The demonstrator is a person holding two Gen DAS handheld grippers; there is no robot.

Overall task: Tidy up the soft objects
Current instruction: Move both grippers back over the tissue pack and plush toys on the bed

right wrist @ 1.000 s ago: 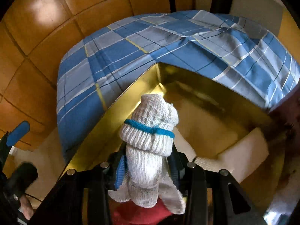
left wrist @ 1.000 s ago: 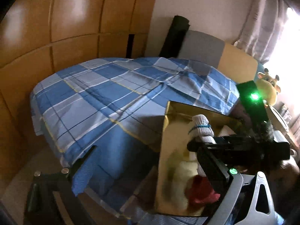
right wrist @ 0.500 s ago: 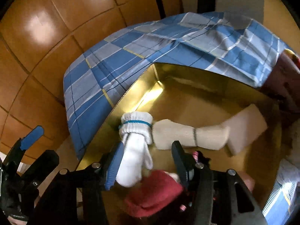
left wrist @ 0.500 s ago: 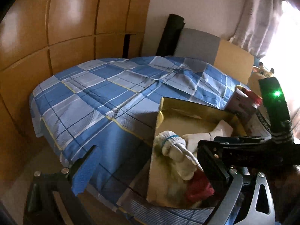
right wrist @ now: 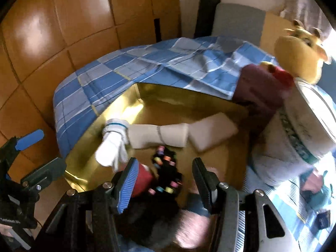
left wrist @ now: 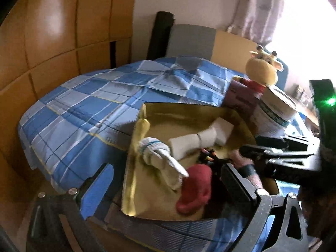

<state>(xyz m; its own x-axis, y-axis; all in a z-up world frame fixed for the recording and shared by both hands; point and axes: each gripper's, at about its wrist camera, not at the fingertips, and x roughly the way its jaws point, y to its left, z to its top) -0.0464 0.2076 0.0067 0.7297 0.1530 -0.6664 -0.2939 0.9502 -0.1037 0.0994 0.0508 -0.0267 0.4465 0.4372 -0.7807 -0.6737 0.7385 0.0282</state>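
Right wrist view: our right gripper hangs over the gold box, fingers wide and empty.
The white rolled socks lie inside at its left wall, touching a beige sock; our left gripper gapes wide too.

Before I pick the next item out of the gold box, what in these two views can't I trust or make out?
- Black item with coloured dots: motion-blurred in the right wrist view; what it is cannot be told.
- Red item: right wrist view hides most of it behind the right gripper finger.
- Gold box near wall: covered by both grippers.
- Giraffe plush: body hidden behind the white tub.
- Window side: overexposed in the left wrist view.
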